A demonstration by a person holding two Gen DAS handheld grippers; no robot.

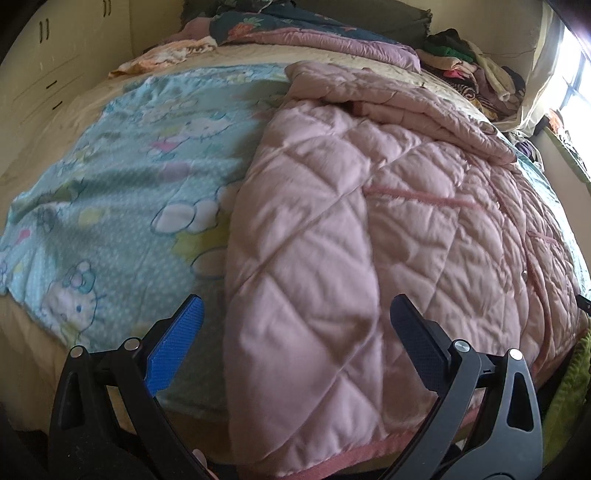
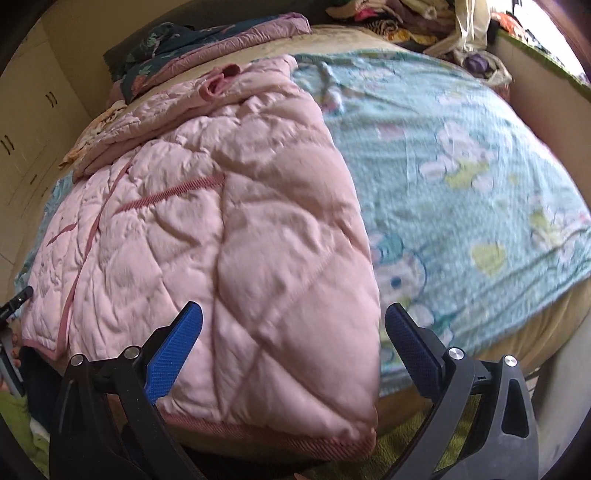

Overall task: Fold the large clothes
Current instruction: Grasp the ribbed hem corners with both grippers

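A large pink quilted coat [image 1: 351,229] lies on the bed, its sides folded inward and its ribbed hem hanging at the near edge. In the right wrist view the same coat [image 2: 229,236] fills the left half, with its collar at the far end. My left gripper [image 1: 297,321] hovers open just above the coat's near left part, nothing between its blue pads. Over the coat's near right corner my right gripper [image 2: 293,325] is also open and holds nothing. The tip of the other gripper shows at the far edge of each view.
Under the coat a light blue cartoon-print blanket [image 1: 122,177] covers the bed. Folded quilts [image 1: 314,33] and a heap of clothes [image 1: 476,70] sit at the head. Cream cupboards [image 1: 44,66] stand left, a window [image 1: 576,74] right. A green mat [image 2: 406,439] lies on the floor.
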